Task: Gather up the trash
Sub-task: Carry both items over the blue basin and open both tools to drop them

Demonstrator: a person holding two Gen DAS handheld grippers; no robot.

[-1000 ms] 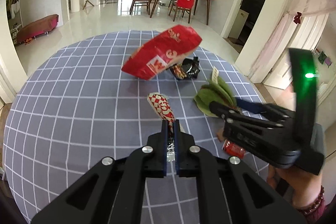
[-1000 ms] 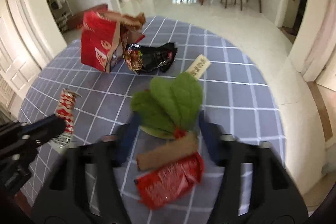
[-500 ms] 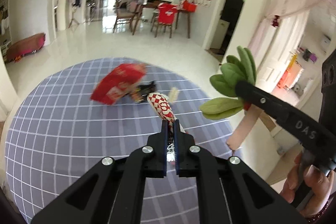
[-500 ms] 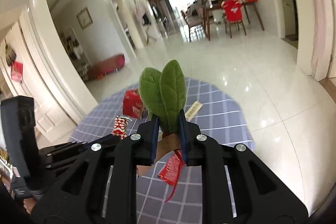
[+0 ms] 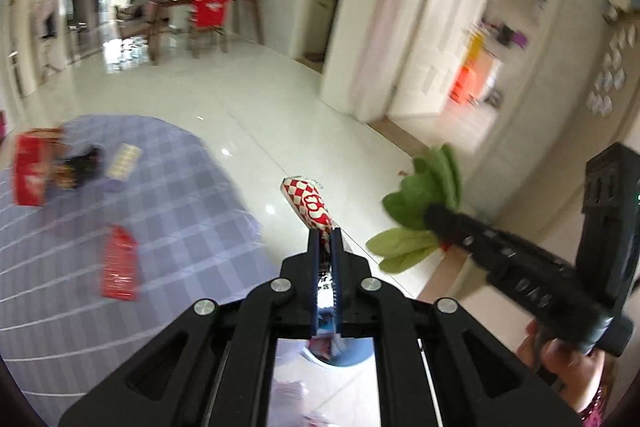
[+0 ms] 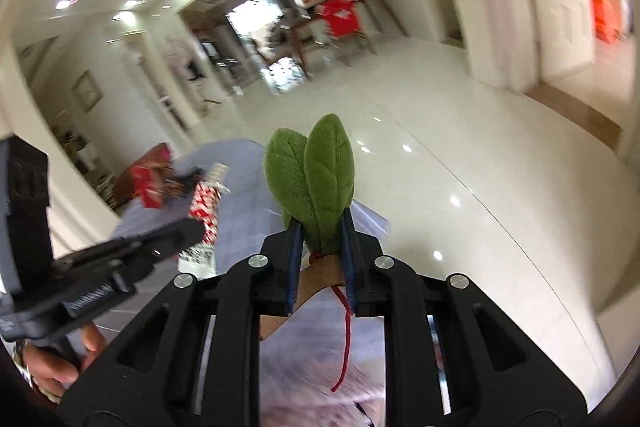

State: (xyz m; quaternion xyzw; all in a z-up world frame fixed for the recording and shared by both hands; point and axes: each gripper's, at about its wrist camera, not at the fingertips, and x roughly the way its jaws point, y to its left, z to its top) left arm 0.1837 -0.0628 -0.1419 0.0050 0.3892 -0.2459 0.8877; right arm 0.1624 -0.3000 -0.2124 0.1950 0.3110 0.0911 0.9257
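My left gripper (image 5: 325,233) is shut on a red-and-white checkered wrapper (image 5: 307,202), held in the air past the table's edge, over the floor. My right gripper (image 6: 320,227) is shut on a green felt leaf sprig (image 6: 316,179) with a brown stem and a red string (image 6: 346,347); it also shows in the left wrist view (image 5: 420,211), to the right of the wrapper. The left gripper and wrapper show in the right wrist view (image 6: 204,207) at the left. A bin with a white liner (image 5: 340,355) lies below both, partly hidden.
A round table with a grey checked cloth (image 5: 180,227) lies to the left. On it are a red packet (image 5: 118,267), a red box (image 5: 30,167), a black wrapper (image 5: 80,167) and a pale blister strip (image 5: 124,157). Glossy white floor (image 5: 280,115) spreads beyond.
Both grippers have swung right, off the table and over the floor, each carrying its item. The red packet that hung under the sprig now lies on the table.
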